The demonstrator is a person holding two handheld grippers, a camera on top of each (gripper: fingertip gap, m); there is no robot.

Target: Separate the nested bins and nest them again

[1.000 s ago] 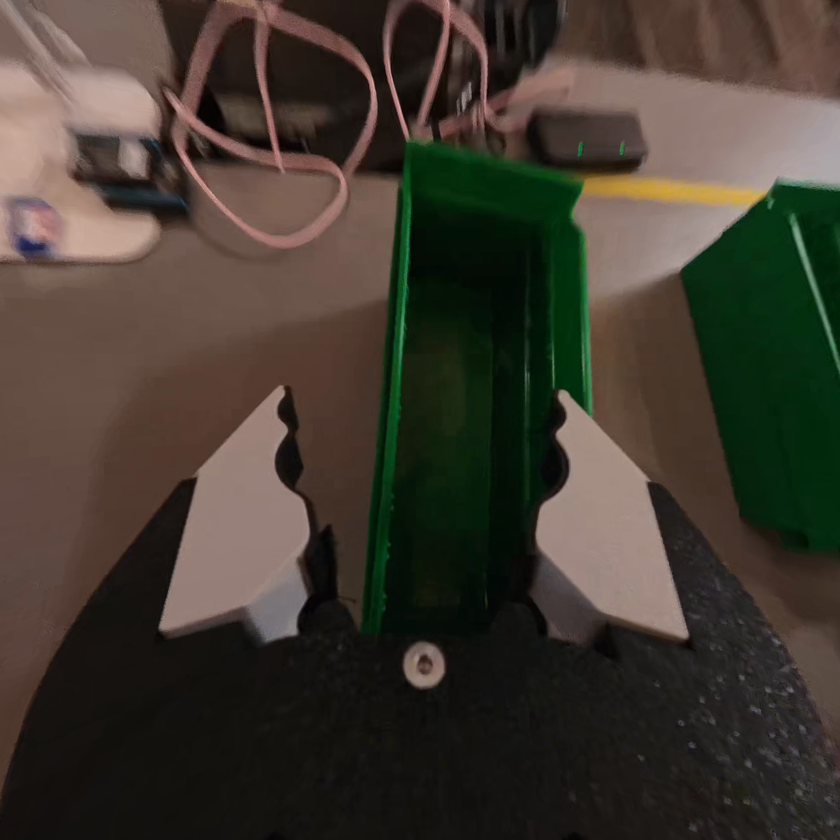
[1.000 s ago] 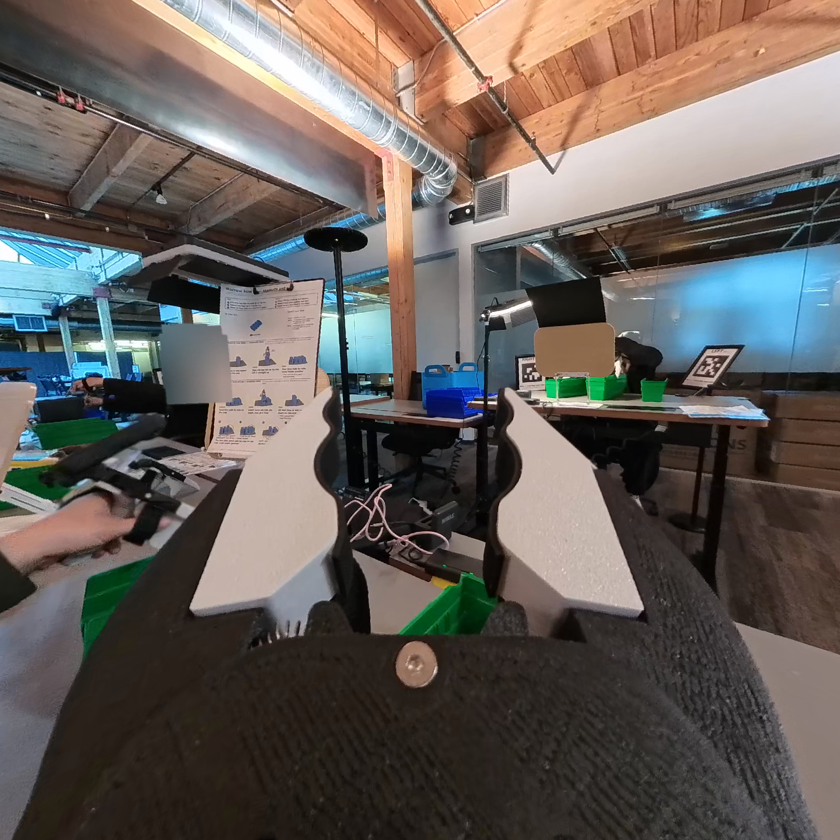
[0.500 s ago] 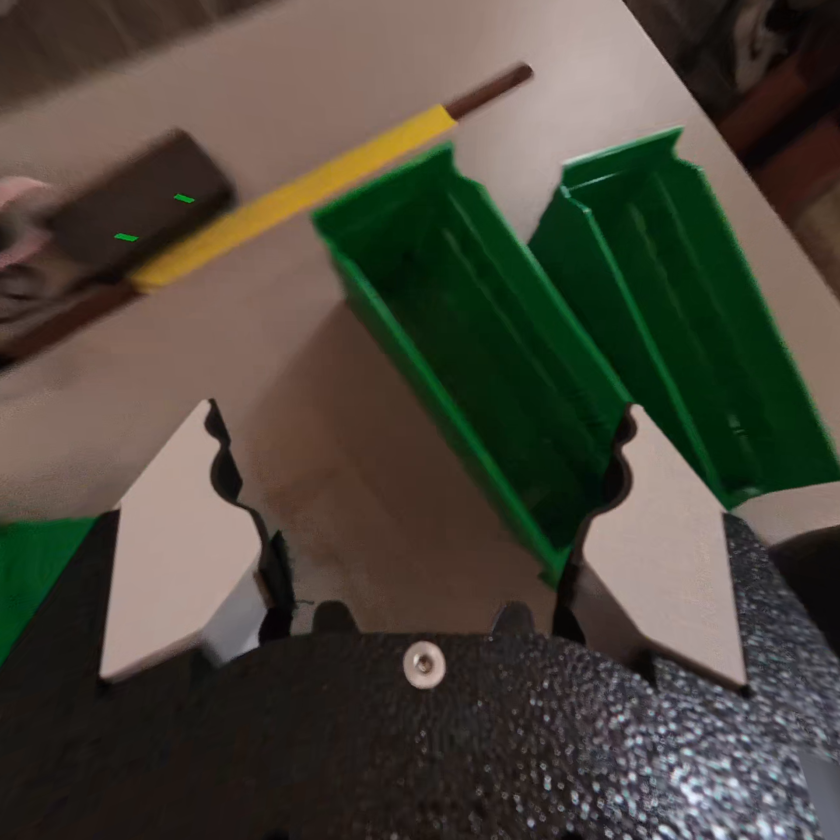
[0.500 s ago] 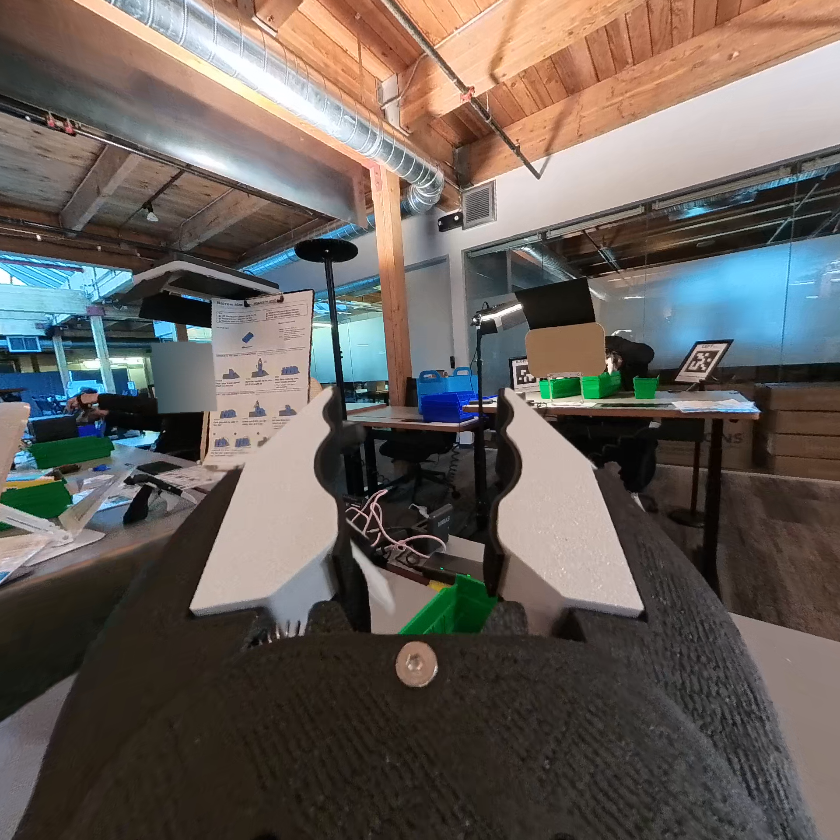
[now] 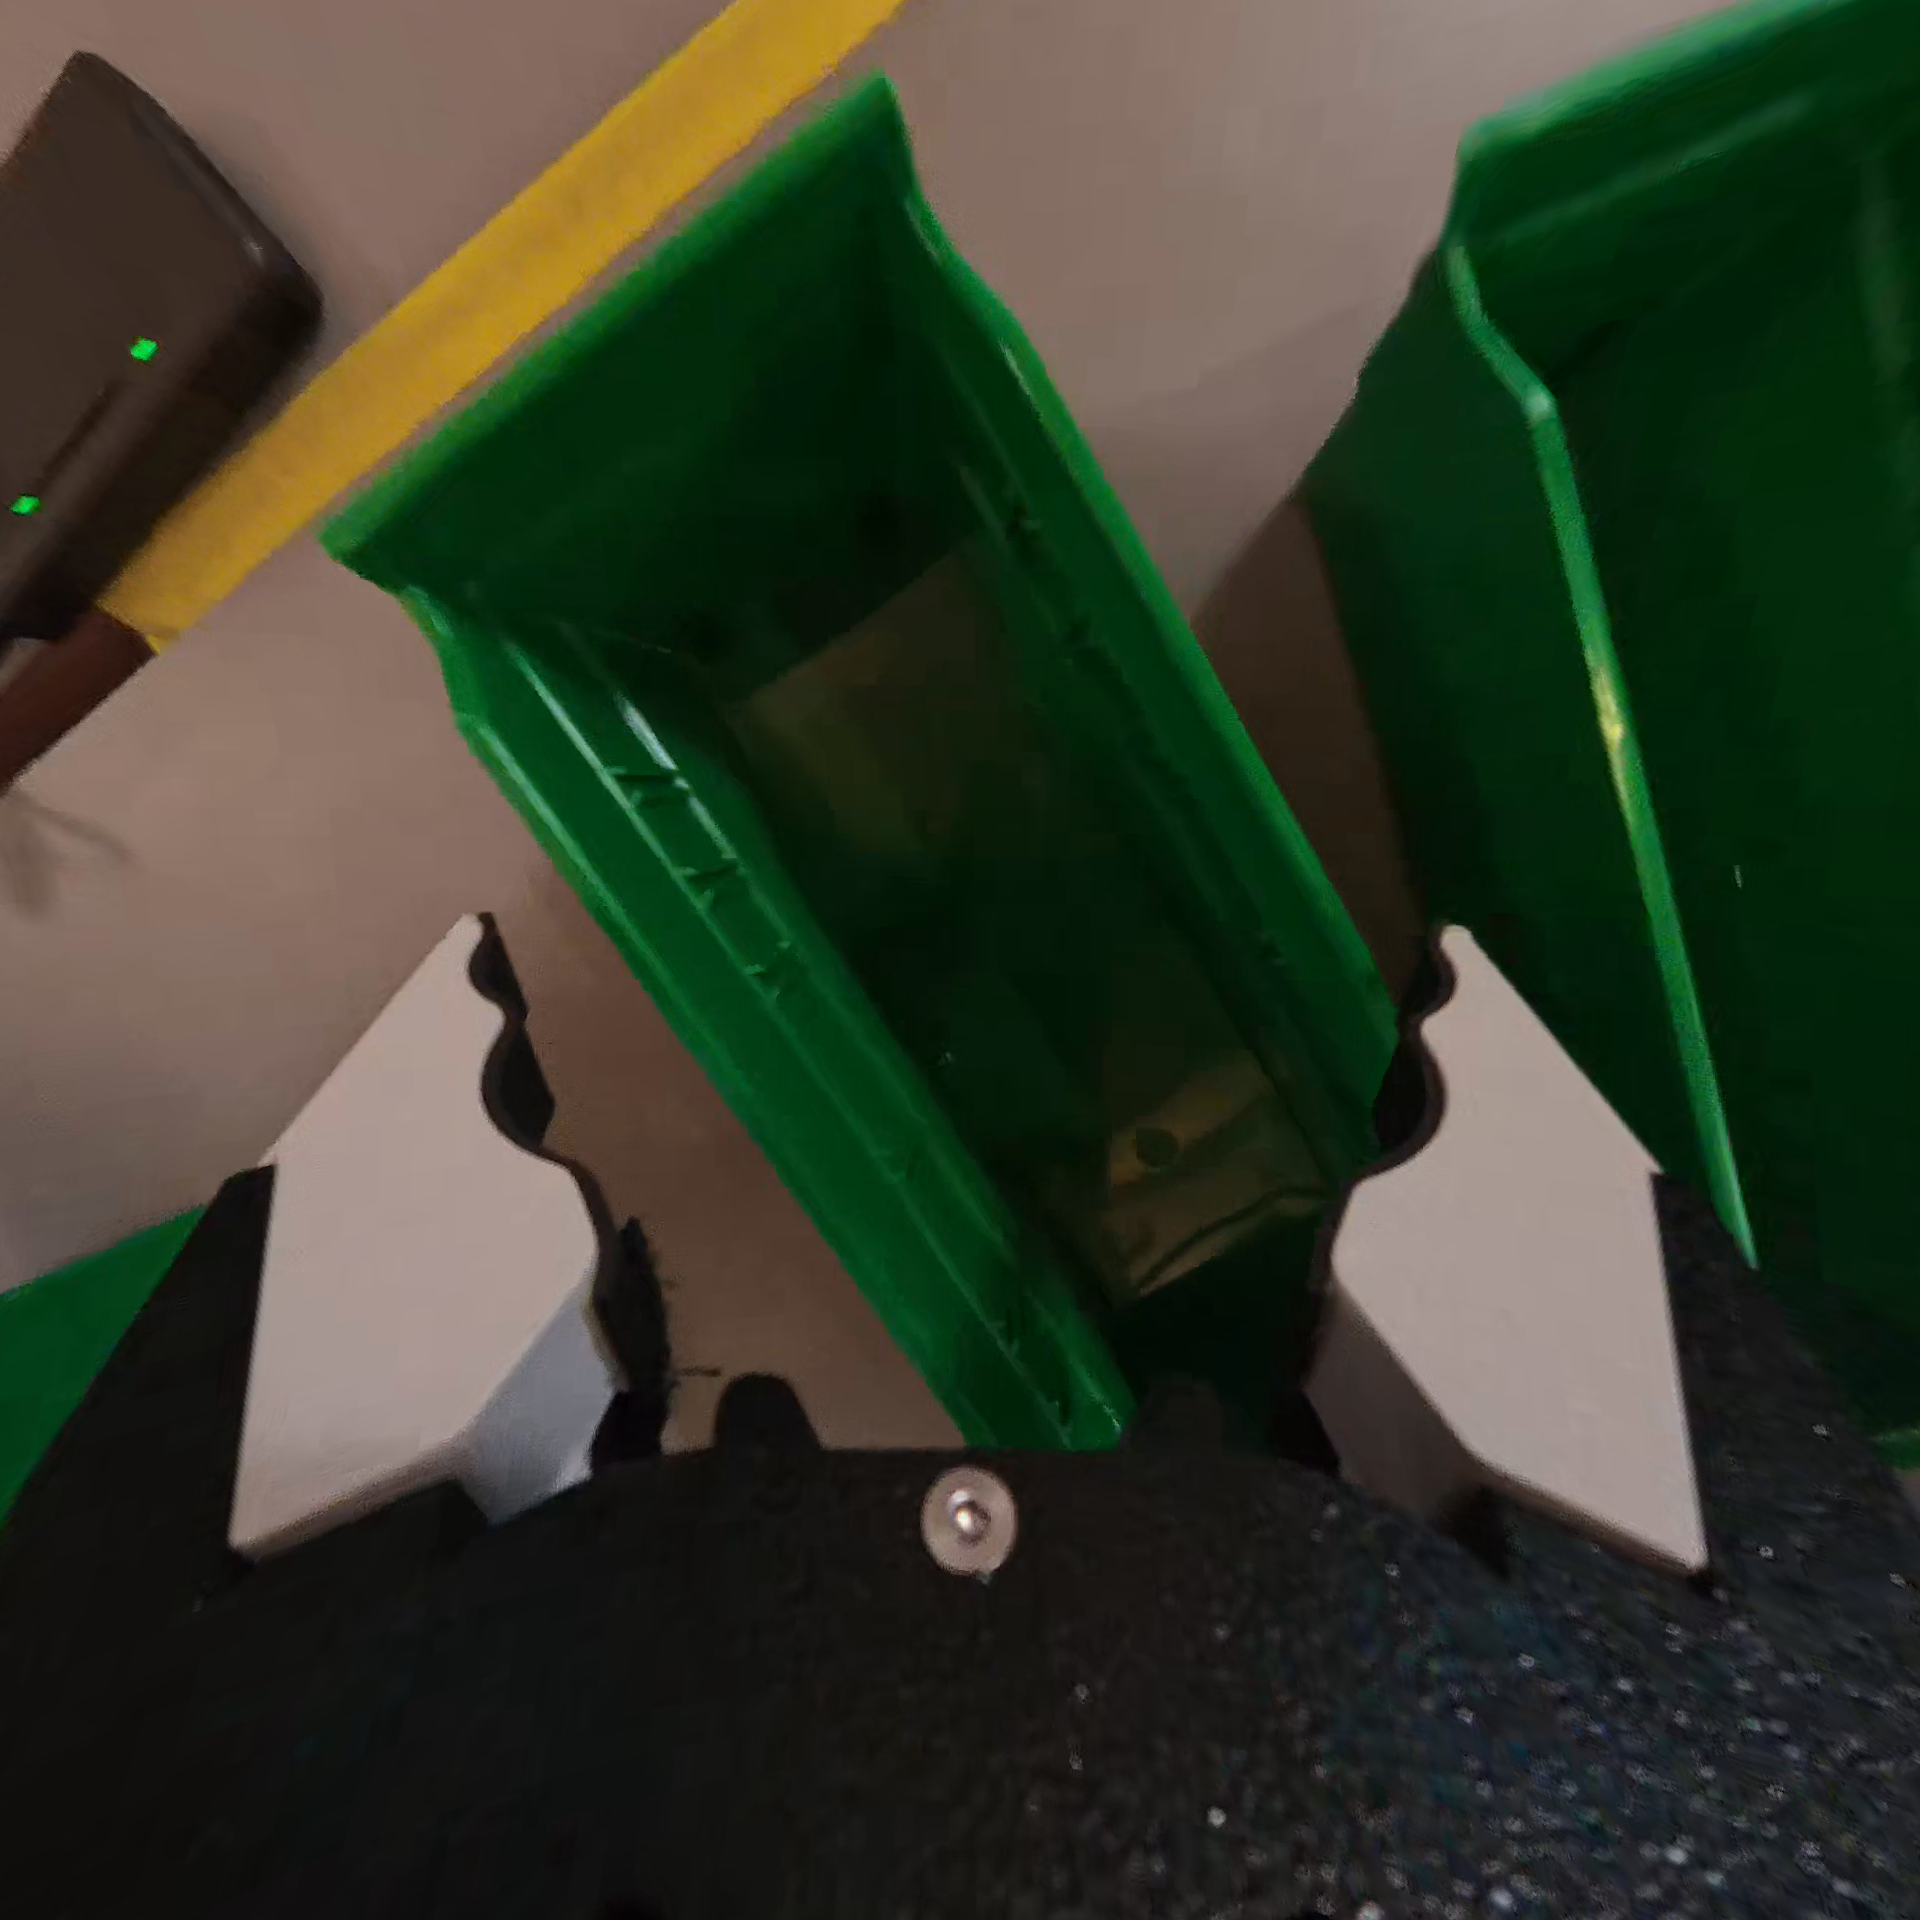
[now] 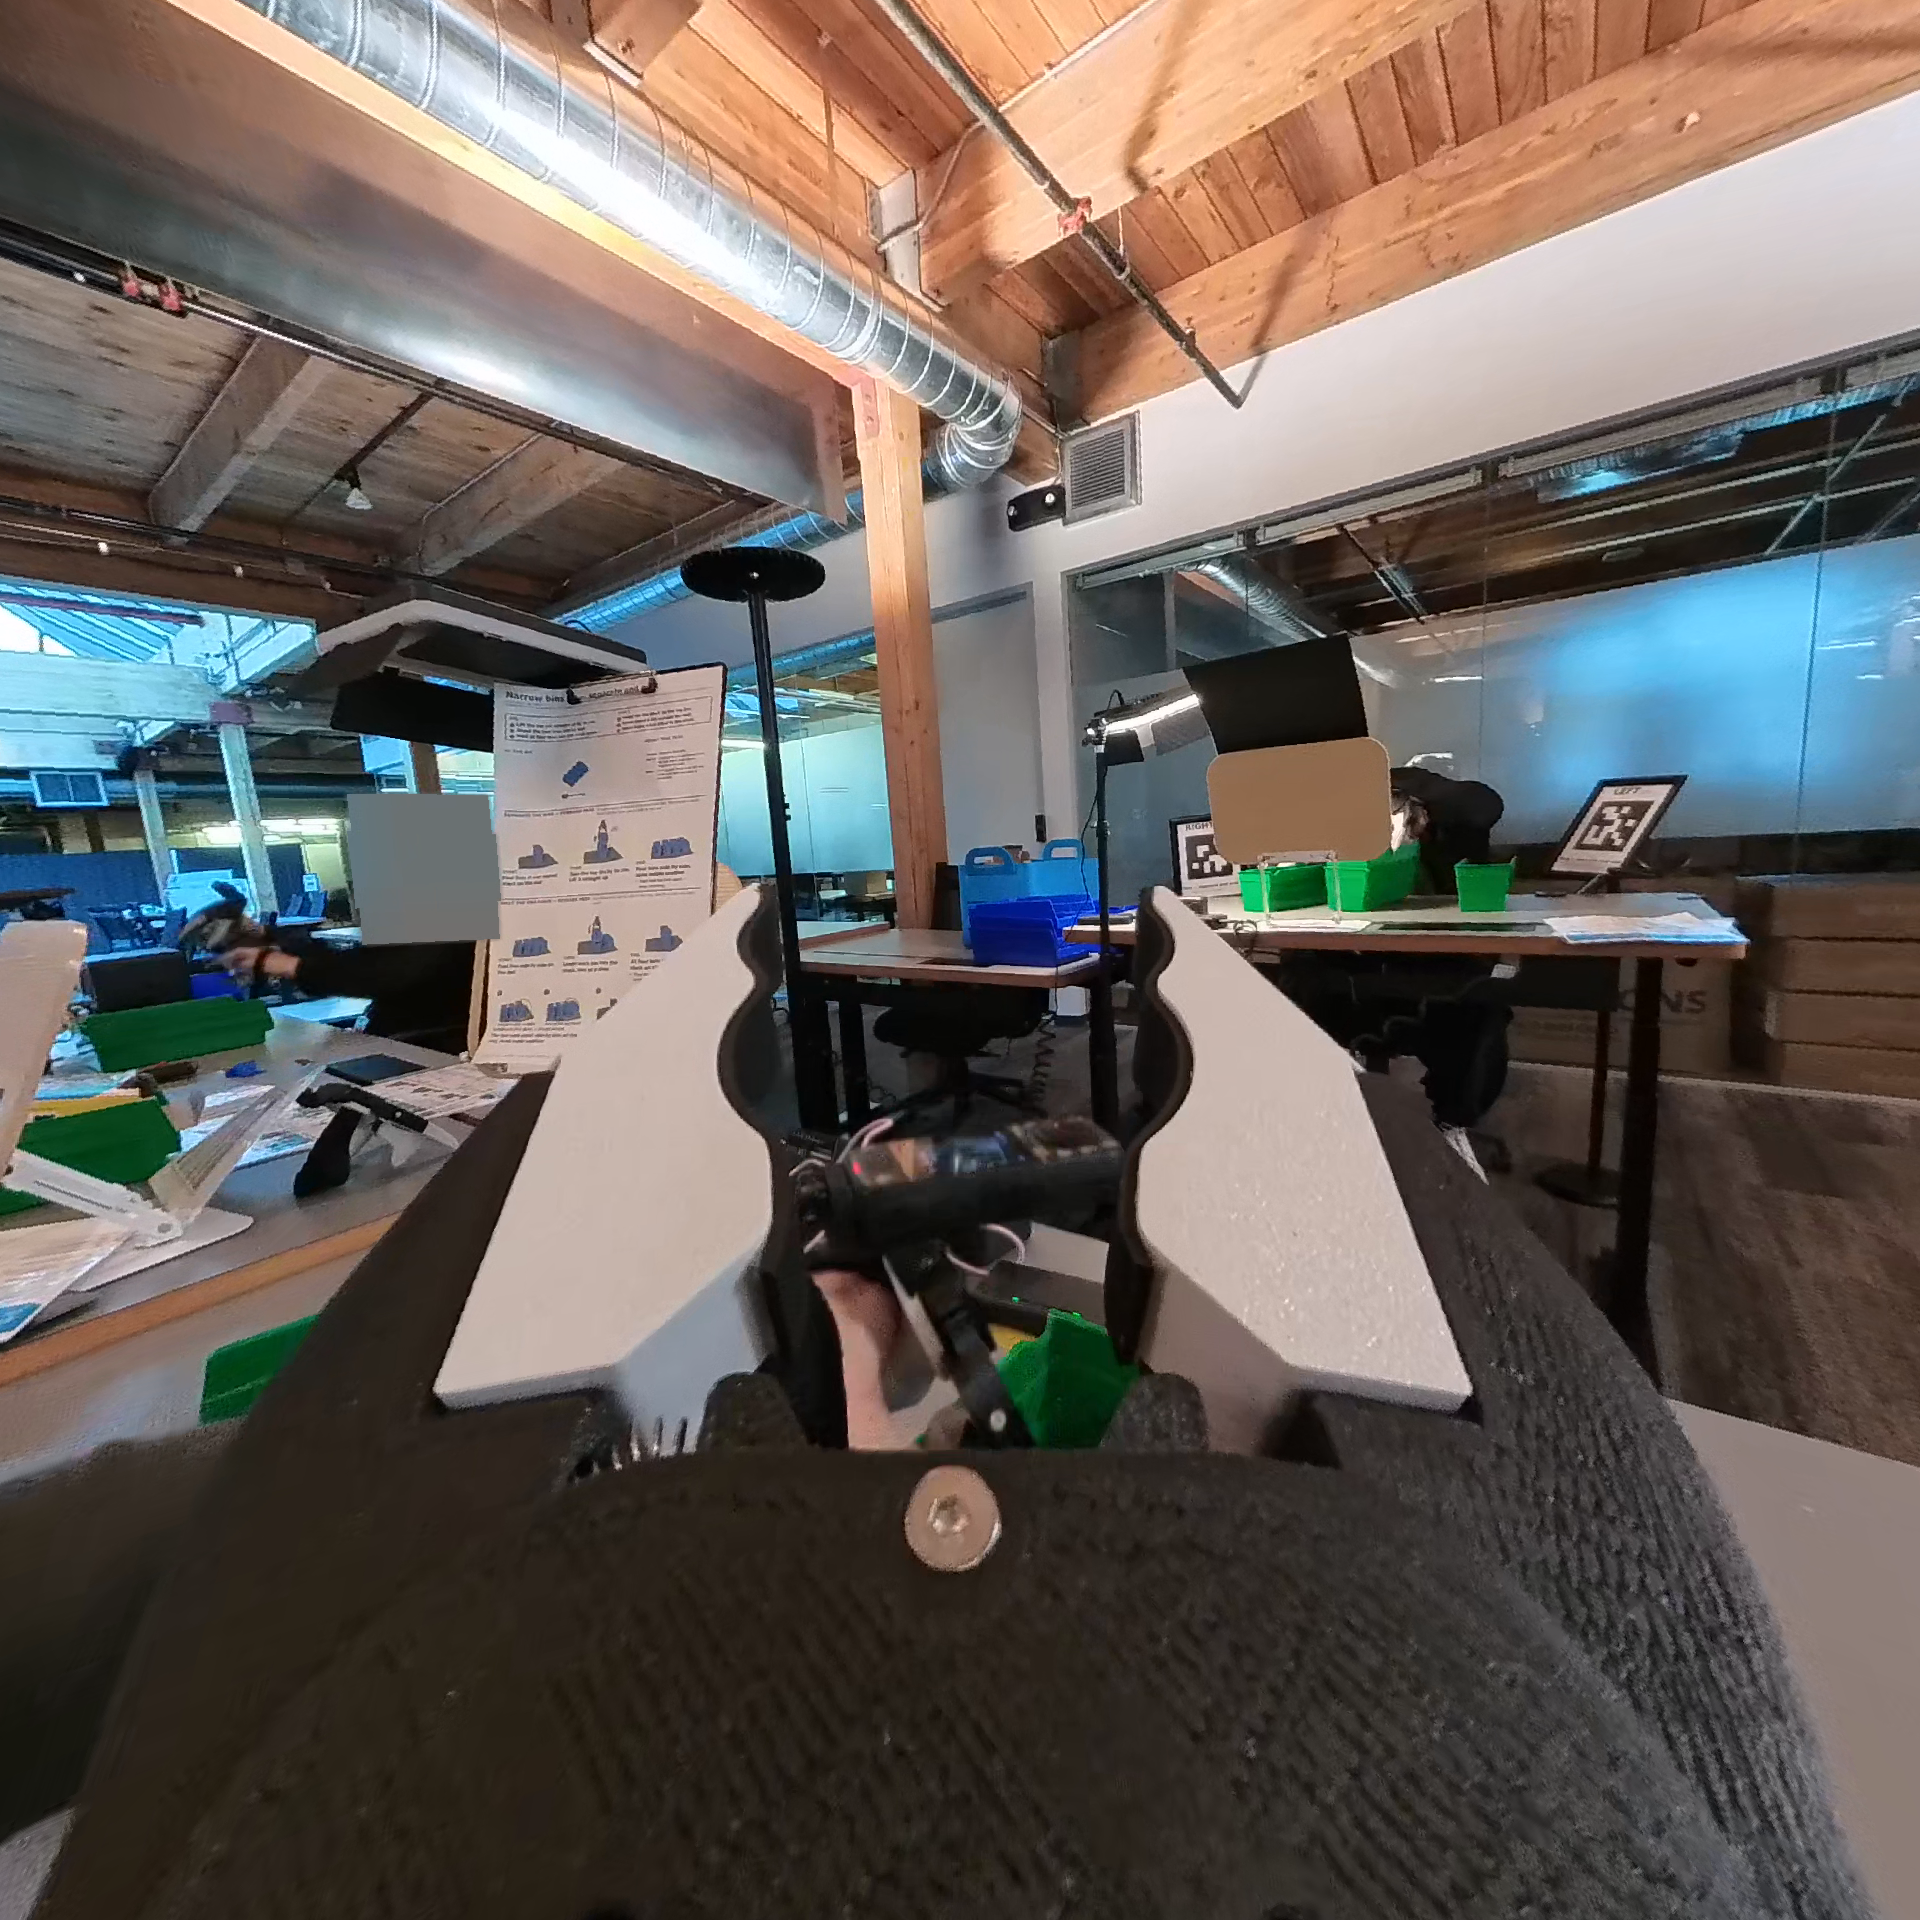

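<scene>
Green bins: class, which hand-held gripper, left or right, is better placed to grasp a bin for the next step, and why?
Left. The left hand-held gripper is open directly over the narrow green bin, one finger against its side wall. The right hand-held gripper points out across the room, with only a bin corner showing below.

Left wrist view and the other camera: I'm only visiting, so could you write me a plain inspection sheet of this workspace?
Surface: beige table, a yellow tape strip across it.
Job's things: narrow green bin lying open between the left jaws; second green bin beside it, apart, not nested.
Clutter: dark device with green lights.
Grippers: left gripper open, straddling the bin; right gripper open, empty, pointing across the room.
Cables: pink wires behind the left handle.
Surroundings: instruction board, wooden post, other desks with green bins.
</scene>
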